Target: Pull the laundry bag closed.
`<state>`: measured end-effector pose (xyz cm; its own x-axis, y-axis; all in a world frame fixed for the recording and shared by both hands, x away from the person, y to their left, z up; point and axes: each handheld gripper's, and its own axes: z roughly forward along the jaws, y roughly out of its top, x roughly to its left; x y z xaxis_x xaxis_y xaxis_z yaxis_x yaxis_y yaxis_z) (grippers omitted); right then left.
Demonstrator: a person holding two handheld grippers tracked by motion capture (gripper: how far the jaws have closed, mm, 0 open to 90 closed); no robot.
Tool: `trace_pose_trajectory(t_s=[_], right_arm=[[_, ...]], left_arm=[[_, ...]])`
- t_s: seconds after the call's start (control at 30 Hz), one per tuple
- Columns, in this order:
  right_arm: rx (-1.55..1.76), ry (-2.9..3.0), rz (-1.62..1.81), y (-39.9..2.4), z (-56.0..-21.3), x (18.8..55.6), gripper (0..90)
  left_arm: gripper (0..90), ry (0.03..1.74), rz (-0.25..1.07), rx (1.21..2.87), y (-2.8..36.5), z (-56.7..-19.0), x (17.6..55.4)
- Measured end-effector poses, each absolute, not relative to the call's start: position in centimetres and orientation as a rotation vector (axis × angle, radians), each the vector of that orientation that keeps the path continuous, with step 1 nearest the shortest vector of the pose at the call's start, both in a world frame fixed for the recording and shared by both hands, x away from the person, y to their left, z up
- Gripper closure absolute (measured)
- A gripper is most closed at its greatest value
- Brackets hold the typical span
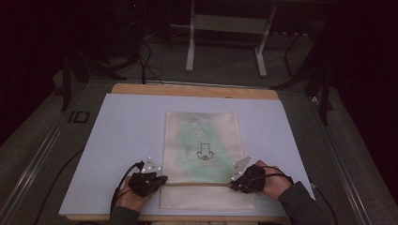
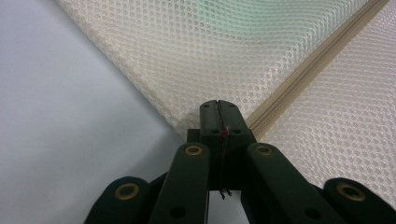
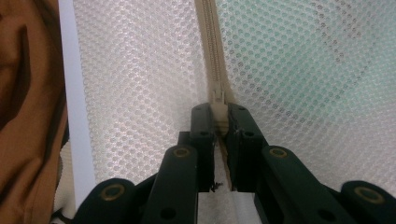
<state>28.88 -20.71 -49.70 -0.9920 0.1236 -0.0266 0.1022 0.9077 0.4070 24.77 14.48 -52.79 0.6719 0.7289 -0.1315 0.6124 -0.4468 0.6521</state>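
A cream mesh bag [image 1: 202, 126] lies flat on the white board [image 1: 126, 140], with something pale green inside it. Its beige zipper [image 1: 197, 184] runs across near the bag's front end. My left gripper [image 1: 162, 179] is at the bag's left edge, where the zipper ends. In the left gripper view its jaws [image 2: 219, 108] are pressed together on the mesh edge beside the zipper [image 2: 303, 74]. My right gripper [image 1: 233, 185] is at the bag's right side. In the right gripper view it [image 3: 219, 114] is shut on the zipper pull [image 3: 218, 112], with the zipper [image 3: 212, 46] running ahead.
The white board rests on a wooden table [image 1: 192, 90]. Beyond the table are a dark floor, cables and a metal stand [image 1: 225, 28]. Brown cloth [image 3: 23, 93] shows at the left of the right gripper view, past the board's edge.
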Motion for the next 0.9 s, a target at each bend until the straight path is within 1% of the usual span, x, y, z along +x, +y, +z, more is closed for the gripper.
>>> trace_pose_trajectory(t_s=[0.9], right_arm=[[0.224, 3.015, 0.627, -22.5, -49.6, 28.9, 82.4]], left_arm=[[89.2, 1.028, 0.218, 2.196, 14.5, -52.8, 24.8]])
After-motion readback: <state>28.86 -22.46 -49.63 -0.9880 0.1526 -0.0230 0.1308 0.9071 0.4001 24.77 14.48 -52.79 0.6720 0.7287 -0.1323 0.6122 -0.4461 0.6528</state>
